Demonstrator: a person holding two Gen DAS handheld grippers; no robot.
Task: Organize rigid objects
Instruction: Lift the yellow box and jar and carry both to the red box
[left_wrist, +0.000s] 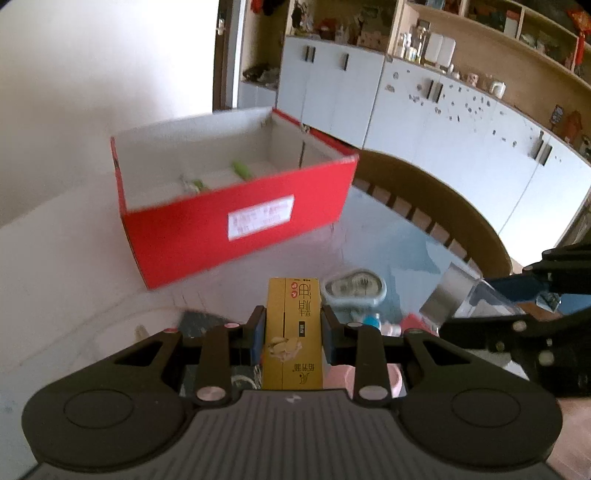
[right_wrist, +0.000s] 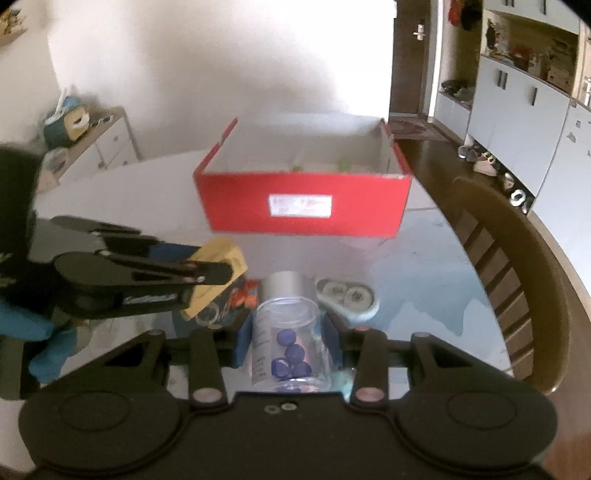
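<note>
My left gripper (left_wrist: 293, 323) is shut on a slim yellow carton (left_wrist: 291, 332) with printed characters, held above the table. In the right wrist view that same gripper (right_wrist: 218, 275) comes in from the left with the yellow carton (right_wrist: 221, 258) in it. My right gripper (right_wrist: 286, 338) is shut on a clear plastic jar (right_wrist: 286, 347) with a silver lid and several blue pieces inside. Ahead of both stands an open red box (left_wrist: 236, 221) (right_wrist: 303, 205) with a white label; small green items lie on its white floor.
A light blue correction-tape dispenser (right_wrist: 347, 295) (left_wrist: 354, 290) lies on the glossy table (right_wrist: 424, 277) below the grippers, with small items beside it. A wooden chair back (right_wrist: 517, 266) stands at the right. White cabinets and shelves (left_wrist: 443, 110) line the far wall.
</note>
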